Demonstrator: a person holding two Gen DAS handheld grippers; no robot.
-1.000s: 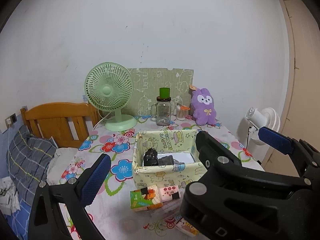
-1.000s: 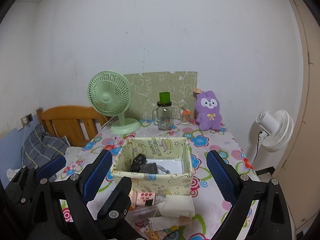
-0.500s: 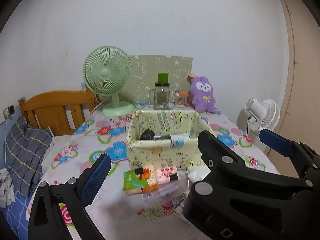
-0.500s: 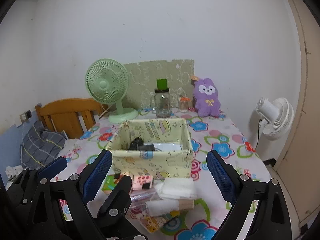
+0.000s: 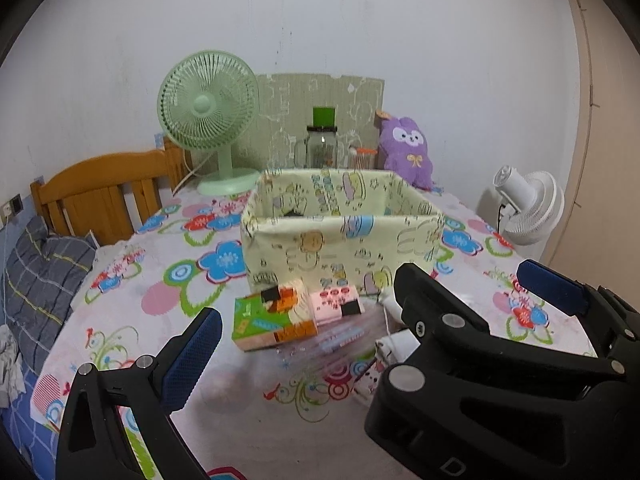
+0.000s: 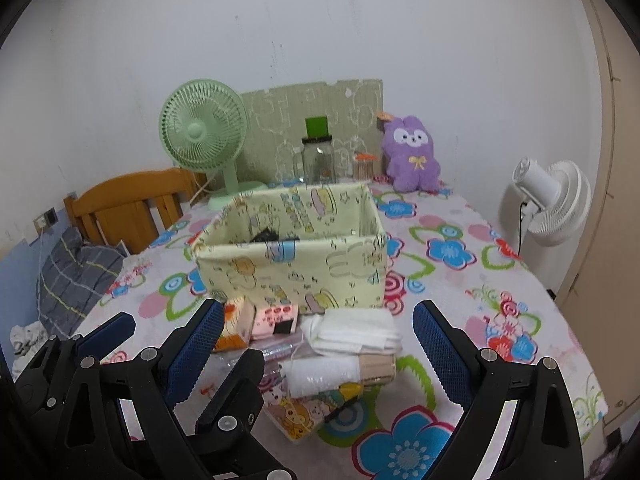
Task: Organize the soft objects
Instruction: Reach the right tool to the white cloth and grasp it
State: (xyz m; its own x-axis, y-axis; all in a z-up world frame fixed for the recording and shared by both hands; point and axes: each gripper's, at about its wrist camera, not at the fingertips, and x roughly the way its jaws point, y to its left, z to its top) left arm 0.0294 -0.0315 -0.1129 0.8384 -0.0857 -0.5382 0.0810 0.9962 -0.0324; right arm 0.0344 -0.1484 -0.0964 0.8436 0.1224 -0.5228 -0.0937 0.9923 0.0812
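Observation:
A pale yellow fabric box (image 5: 340, 236) (image 6: 292, 256) stands mid-table with dark items inside. In front of it lies a heap: a green and orange tissue pack (image 5: 272, 320), a pink tissue pack (image 5: 336, 304) (image 6: 276, 318), folded white cloths (image 6: 352, 332), a white roll (image 6: 324, 372) and a cartoon-print packet (image 6: 300, 416). My left gripper (image 5: 304, 332) is open and empty above the heap. My right gripper (image 6: 318, 340) is open and empty, its fingers either side of the white cloths.
The table has a floral cloth (image 5: 160, 300). At the back stand a green fan (image 5: 208, 120), a glass jar (image 5: 320, 148) and a purple plush rabbit (image 5: 406, 148). A white fan (image 6: 552, 204) is at the right; a wooden headboard (image 5: 104, 192) and grey pillow at the left.
Both grippers have dropped lower and moved closer to the heap in front of the box. Both stay open and empty.

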